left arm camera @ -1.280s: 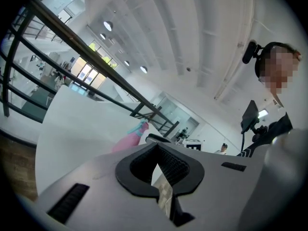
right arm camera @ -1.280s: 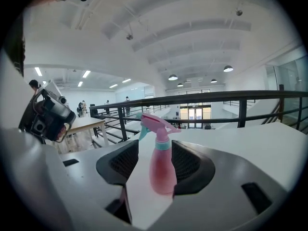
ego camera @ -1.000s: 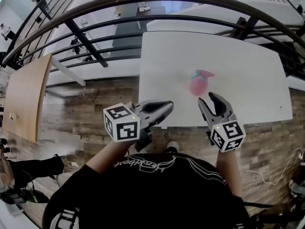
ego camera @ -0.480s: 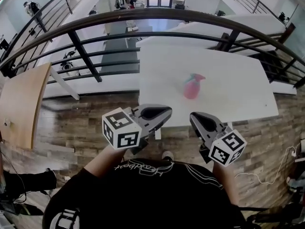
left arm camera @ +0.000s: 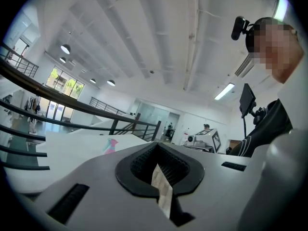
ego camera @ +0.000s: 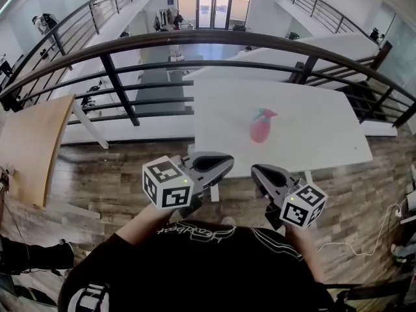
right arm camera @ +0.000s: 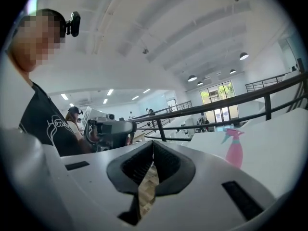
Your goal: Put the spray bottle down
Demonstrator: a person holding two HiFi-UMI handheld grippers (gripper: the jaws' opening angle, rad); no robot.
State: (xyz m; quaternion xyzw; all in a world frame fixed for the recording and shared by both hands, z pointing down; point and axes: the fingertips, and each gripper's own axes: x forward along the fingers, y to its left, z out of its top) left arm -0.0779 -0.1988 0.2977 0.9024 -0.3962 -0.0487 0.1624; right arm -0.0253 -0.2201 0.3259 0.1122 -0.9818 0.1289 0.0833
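Pink spray bottle (ego camera: 262, 126) stands upright mid white table (ego camera: 325, 142), well apart from both tools, so it looks already put down. Left gripper (ego camera: 226, 160): jaws together, holding nothing. Right gripper (ego camera: 256, 171): jaws have just been closing, now together with nothing between them. Both sit near the person's chest, probably parked clear.

A: Is the light good?
B: Yes, bright daylight comes from the tall windows (ego camera: 211, 5), and ceiling lamps (left arm camera: 66, 48) glow.
A: And the sharpness?
B: The white desk (ego camera: 312, 129) glares, and the railing (ego camera: 195, 39) bends strongly at the edges.
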